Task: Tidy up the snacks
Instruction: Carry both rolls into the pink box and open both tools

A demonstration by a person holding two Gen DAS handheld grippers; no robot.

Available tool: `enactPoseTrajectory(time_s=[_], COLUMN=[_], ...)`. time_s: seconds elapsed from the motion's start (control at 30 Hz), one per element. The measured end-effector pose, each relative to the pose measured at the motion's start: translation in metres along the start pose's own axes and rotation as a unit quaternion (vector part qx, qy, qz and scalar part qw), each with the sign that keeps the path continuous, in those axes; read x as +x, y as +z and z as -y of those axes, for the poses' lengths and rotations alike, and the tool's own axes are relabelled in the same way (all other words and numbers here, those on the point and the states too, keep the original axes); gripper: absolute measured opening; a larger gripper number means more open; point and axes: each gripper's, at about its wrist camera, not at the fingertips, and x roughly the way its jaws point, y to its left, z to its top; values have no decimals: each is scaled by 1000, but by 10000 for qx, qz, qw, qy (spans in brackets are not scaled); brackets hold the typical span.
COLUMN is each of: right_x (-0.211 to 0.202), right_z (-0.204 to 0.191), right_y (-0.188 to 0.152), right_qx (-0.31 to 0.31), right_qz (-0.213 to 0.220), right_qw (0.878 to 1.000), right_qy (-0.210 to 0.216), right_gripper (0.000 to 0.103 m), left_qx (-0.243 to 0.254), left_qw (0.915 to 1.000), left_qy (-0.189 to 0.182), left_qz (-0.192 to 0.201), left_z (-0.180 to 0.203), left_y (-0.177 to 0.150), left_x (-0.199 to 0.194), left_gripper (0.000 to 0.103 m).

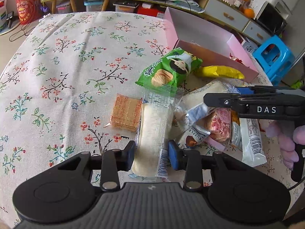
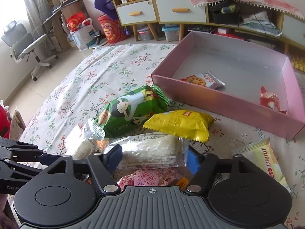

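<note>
A pile of wrapped snacks lies on the flowered tablecloth (image 1: 57, 66) beside a pink box (image 2: 219, 97). My left gripper (image 1: 151, 155) is open, its fingers on either side of a long white rice cracker pack (image 1: 152, 133). My right gripper (image 2: 152, 158) is open around a clear-wrapped white rice cake pack (image 2: 150, 150); it also shows in the left wrist view (image 1: 219, 97). A green chip bag (image 1: 169, 68) (image 2: 129, 112) and a yellow bag (image 2: 179, 124) lie toward the box. The box holds a white-and-orange packet (image 2: 204, 80) and a red-and-white one (image 2: 270, 99).
An orange wafer pack (image 1: 125, 112) lies left of the pile. A pink peach-flavour packet (image 2: 146, 179) sits under my right gripper, a pale yellow bag (image 2: 263, 160) to its right. Cabinets (image 2: 162, 9), a blue stool (image 1: 274, 57) and an office chair (image 2: 24, 43) stand around the table.
</note>
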Motion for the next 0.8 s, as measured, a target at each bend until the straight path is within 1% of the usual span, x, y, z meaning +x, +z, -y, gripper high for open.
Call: enactPoseTrajectory(time_s=[0.03,0.1,0.13,0.17,0.2,0.27,0.4,0.6,0.8], right_x=[-2,-7,-9,-11,-14,-19,-27,-36,-53], right_z=[-1,-1,0,-1,-1,-2,0,-1,6], right_y=[0,2,3,4,5,6,9,14,22], right_qx=[15,78,136,184,205,261,467,562,820], right_qz=[29,48,35,39,62,114,223,372,713], right_qw=[10000,9998,9995,9990,9987,9981,9962,9947,9900], right_qy=[31,172,289,402,472,549,699,779,898], right_gripper=[55,40,36,28,23,19,14,12,10], left_qx=[-25,-68,-89,-113,-139,-185,-275,-407,-526], left_qw=[10000,10000,10000,9999,9999,9998,9995,9988,9979], left_qy=[1,6,6,2,-2,4,51,50,40], left_qz=[0,6,10,20,34,64,141,269,380], left_z=[-1,-2,-3,-4,-5,-6,-9,-11,-13], left_y=[0,1,1,1,2,3,5,10,15], left_x=[0,-2,-3,-4,-5,-7,-13,-21,-25], left_gripper=[33,32,31,29,27,25,23,22,21])
